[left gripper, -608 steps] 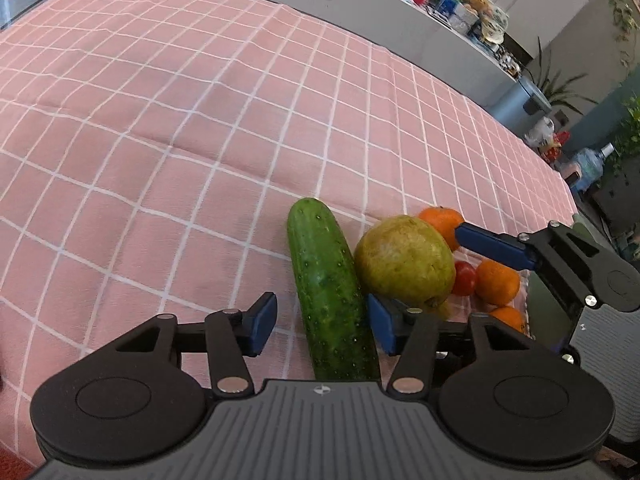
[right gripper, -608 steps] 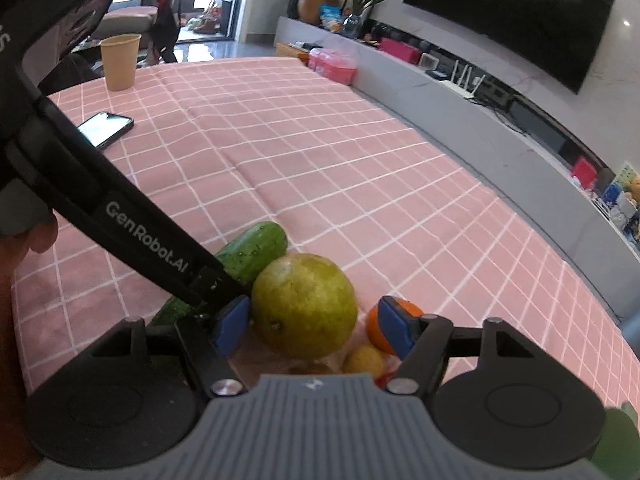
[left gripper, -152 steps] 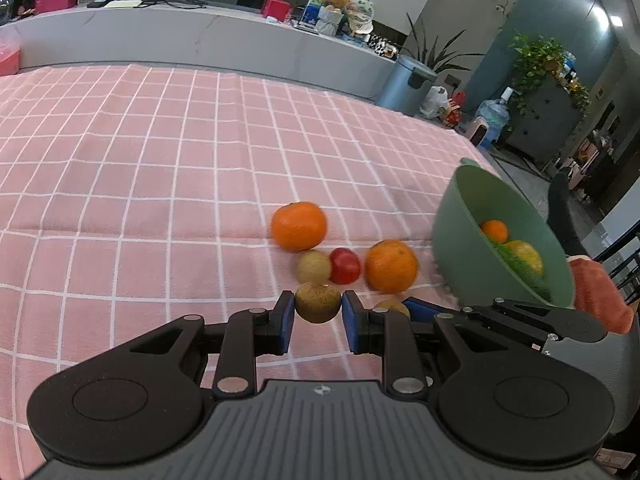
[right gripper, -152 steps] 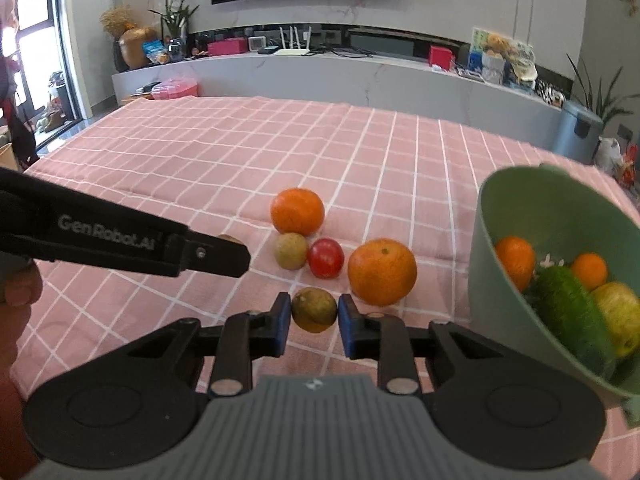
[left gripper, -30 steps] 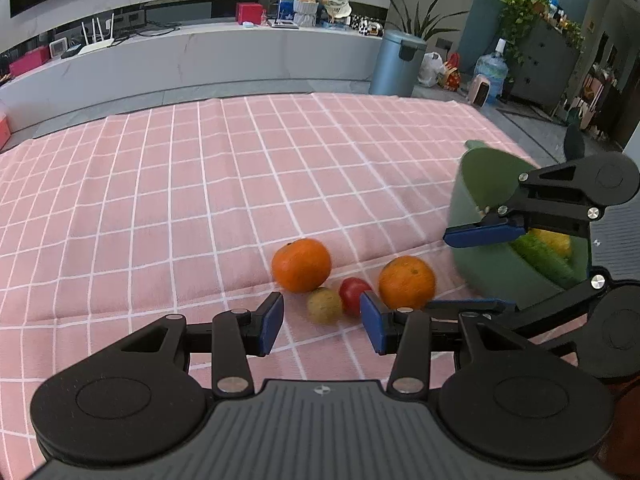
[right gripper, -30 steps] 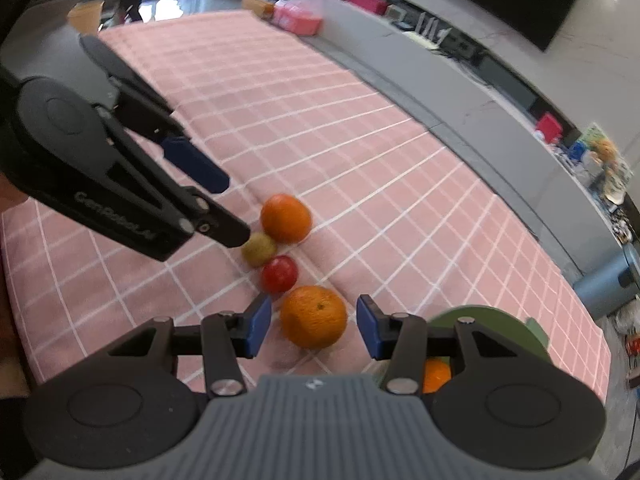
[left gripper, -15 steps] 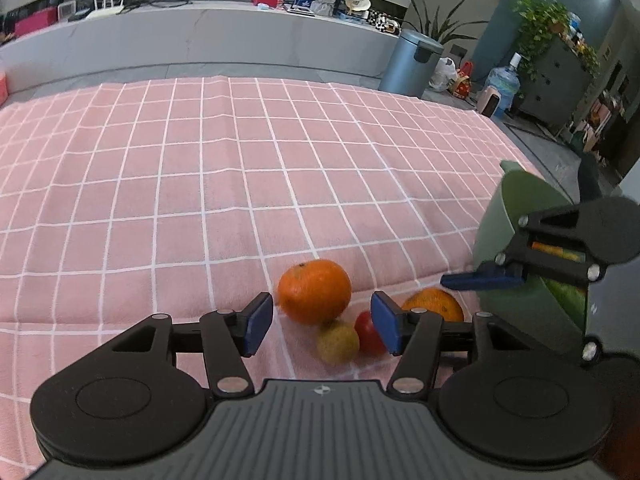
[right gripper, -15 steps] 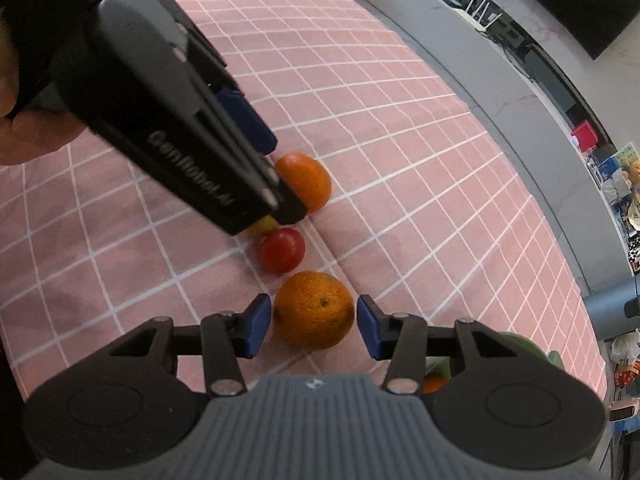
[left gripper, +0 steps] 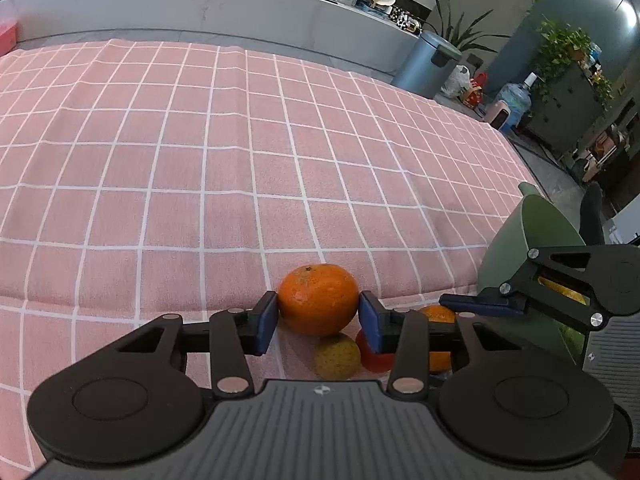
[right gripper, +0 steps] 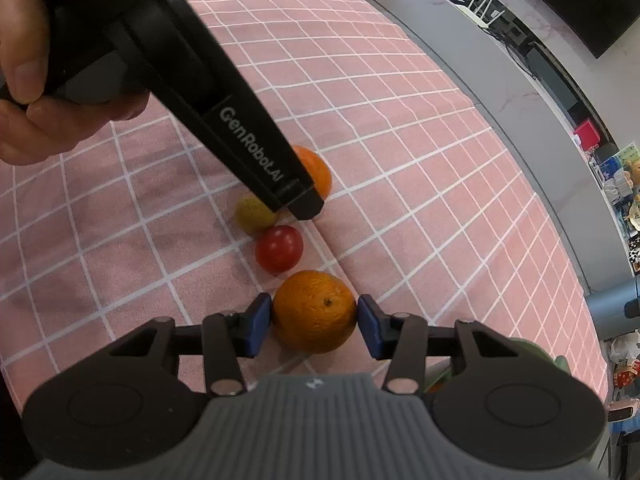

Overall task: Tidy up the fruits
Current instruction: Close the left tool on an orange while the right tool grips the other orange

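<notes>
Two oranges lie on the pink checked cloth with a small yellow-green fruit and a red tomato between them. My left gripper is closing on the far orange, and its blue pads touch both sides of it. My right gripper stands around the near orange; the pads sit close at its two sides, with no clear squeeze. That orange rests on the cloth. The green bowl with fruit inside stands at the right.
A person's hand holds the left gripper's handle, which crosses the right wrist view above the small fruit. The table's right edge runs just behind the bowl. A grey bin, plants and a long counter lie beyond the table.
Both grippers have dropped toward the fruit. The left jaws widened, then narrowed onto the far orange. The near orange now sits between the right pads, whose spacing looks the same.
</notes>
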Tool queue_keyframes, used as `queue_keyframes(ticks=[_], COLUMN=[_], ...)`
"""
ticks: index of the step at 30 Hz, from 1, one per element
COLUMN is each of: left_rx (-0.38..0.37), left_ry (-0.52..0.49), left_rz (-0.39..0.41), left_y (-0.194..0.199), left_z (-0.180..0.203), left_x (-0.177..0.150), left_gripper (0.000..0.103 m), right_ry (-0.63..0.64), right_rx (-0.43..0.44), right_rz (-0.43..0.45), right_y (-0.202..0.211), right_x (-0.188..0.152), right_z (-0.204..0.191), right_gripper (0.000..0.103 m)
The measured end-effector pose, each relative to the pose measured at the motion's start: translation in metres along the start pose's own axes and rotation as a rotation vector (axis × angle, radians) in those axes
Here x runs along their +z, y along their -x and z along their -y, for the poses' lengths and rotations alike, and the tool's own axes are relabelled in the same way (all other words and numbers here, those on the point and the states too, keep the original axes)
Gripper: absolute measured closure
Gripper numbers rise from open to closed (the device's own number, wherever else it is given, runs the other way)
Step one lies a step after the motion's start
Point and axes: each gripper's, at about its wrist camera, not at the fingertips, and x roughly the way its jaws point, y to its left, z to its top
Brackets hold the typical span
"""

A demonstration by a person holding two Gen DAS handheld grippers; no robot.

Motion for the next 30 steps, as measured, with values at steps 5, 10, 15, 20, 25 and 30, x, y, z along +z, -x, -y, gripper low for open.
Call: queue_keyframes(ticks=[5, 10, 15, 20, 25, 30], left_rx=[0.025, 0.037, 0.028, 0.019, 0.005, -0.012], left_ry=[-0.005, -0.035, -0.071, -0.132, -0.211, -0.284], left_rz=[0.038, 0.082, 0.126, 0.172, 0.192, 0.200], left_y=[0.011, 0.035, 0.061, 0.085, 0.093, 0.092], left_z=[0.007, 0.020, 0.037, 0.061, 0.086, 0.117], left_x=[-0.003, -0.005, -0.011, -0.018, -0.022, -0.022], left_gripper=[0.055, 0.056, 0.056, 0.056, 0.056, 0.056], right_ry=[-0.011, -0.024, -0.088, -0.170, -0.253, -0.376], right_rx=[-0.018, -0.042, -0.054, -0.060, -0.060, -0.068], right_rz=[0.021, 0.077, 0.150, 0.216, 0.249, 0.256], right_y=[0.005, 0.028, 0.061, 0.100, 0.137, 0.164], right_x=[-0.003, -0.005, -0.012, -0.024, -0.046, -0.078], right_z=[-0.004, -0.012, -0.016, -0.017, -0.013, -0.002], right_gripper=[0.061, 0.061, 0.061, 0.061, 0.061, 0.061])
